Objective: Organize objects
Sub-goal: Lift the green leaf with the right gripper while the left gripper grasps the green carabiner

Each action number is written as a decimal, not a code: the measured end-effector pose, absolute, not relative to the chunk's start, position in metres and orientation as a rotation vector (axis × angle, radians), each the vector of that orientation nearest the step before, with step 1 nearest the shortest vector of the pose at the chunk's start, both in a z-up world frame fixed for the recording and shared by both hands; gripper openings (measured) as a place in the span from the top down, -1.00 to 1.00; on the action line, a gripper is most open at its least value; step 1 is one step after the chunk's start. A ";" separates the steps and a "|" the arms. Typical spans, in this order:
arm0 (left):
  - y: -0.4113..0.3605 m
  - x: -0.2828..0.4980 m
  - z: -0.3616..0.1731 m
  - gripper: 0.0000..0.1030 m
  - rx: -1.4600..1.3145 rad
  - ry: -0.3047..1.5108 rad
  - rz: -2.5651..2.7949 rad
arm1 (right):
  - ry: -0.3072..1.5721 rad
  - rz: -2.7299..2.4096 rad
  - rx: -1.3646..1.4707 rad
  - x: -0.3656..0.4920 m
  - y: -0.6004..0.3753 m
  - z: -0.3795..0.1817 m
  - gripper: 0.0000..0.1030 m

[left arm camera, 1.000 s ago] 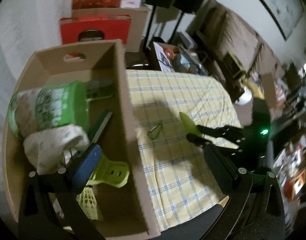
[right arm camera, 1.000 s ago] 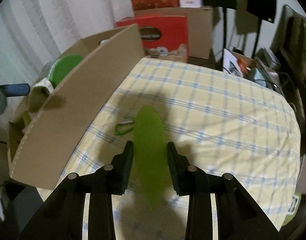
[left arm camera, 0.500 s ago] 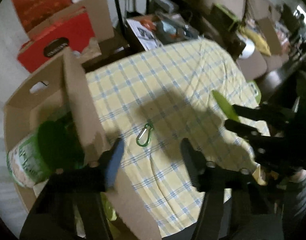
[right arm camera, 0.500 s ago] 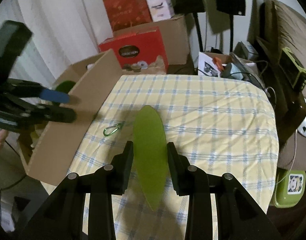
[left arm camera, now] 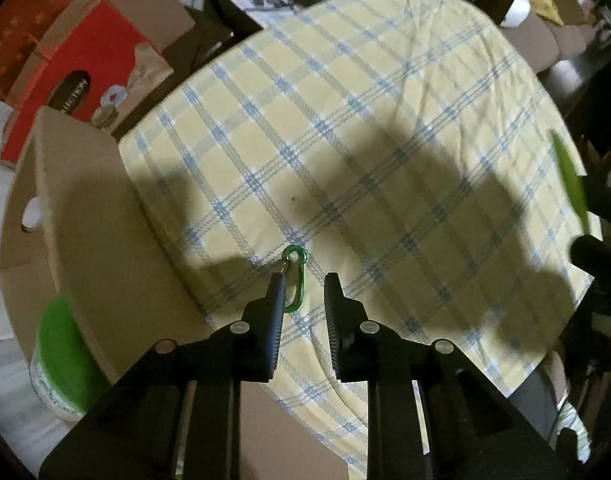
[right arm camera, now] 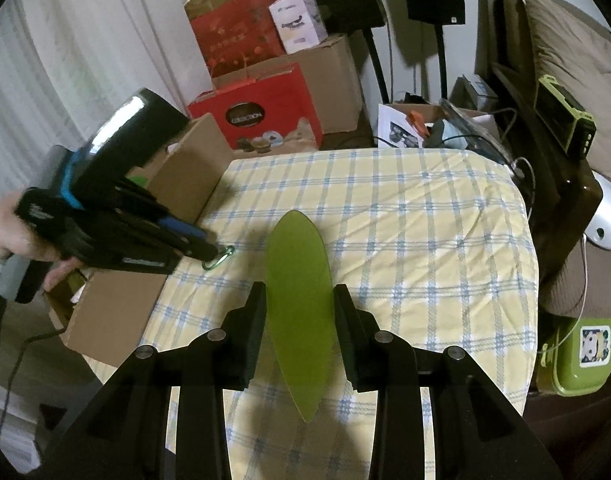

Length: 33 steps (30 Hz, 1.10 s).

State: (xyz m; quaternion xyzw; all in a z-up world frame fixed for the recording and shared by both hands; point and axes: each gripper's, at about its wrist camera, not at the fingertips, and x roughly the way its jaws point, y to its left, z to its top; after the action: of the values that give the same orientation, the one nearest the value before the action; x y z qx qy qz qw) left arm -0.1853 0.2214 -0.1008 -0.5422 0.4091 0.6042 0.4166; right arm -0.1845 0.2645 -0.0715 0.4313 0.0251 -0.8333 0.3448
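A small green carabiner (left arm camera: 295, 276) lies on the yellow checked tablecloth (left arm camera: 385, 140), close to the cardboard box (left arm camera: 85, 208). My left gripper (left arm camera: 301, 300) points straight down over it. Its jaws are closing with the carabiner between the tips, against the left finger (left arm camera: 274, 320) and with a gap to the right one. In the right wrist view the left gripper (right arm camera: 213, 252) reaches the carabiner (right arm camera: 221, 258) from the left. My right gripper (right arm camera: 299, 304) is shut on a flat lime-green oval piece (right arm camera: 299, 320), held above the table. The oval (left arm camera: 569, 184) also shows at the left view's right edge.
The cardboard box (right arm camera: 185, 176) stands at the table's left edge with a green-lidded canister (left arm camera: 61, 344) inside. A red box (right arm camera: 261, 112) and brown cartons (right arm camera: 329, 68) stand behind the table. Speaker stands, a sofa and a green lunch box (right arm camera: 577, 356) lie to the right.
My left gripper swung out of the box, came down over the carabiner and narrowed its jaws around it. The right gripper drew back and rose a little, still holding the oval.
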 end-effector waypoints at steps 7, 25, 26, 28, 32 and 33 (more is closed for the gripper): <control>0.230 -0.188 -0.121 0.65 -1.396 1.102 1.497 | 0.067 -2.161 1.104 -0.179 0.265 -0.069 0.35; 0.223 -0.212 -0.124 0.72 -1.441 0.893 1.484 | 0.085 -2.148 1.093 -0.170 0.260 -0.067 0.35; 0.223 -0.213 -0.122 0.74 -1.444 0.876 1.490 | 0.086 -2.149 1.093 -0.169 0.259 -0.067 0.35; 0.221 -0.214 -0.118 0.94 -1.452 0.831 1.489 | 0.080 -2.151 1.090 -0.169 0.260 -0.066 0.35; 0.214 -0.214 -0.107 0.94 -1.438 0.768 1.503 | 0.079 -2.158 1.082 -0.170 0.260 -0.062 0.35; 0.213 -0.214 -0.107 0.94 -1.440 0.765 1.508 | 0.079 -2.158 1.081 -0.170 0.259 -0.062 0.35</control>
State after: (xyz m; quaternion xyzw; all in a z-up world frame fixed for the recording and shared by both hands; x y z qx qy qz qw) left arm -0.2141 0.2125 -0.1068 -0.5809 0.3086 0.6083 0.4441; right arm -0.1702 0.2595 -0.0618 0.4183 0.0306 -0.8354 0.3553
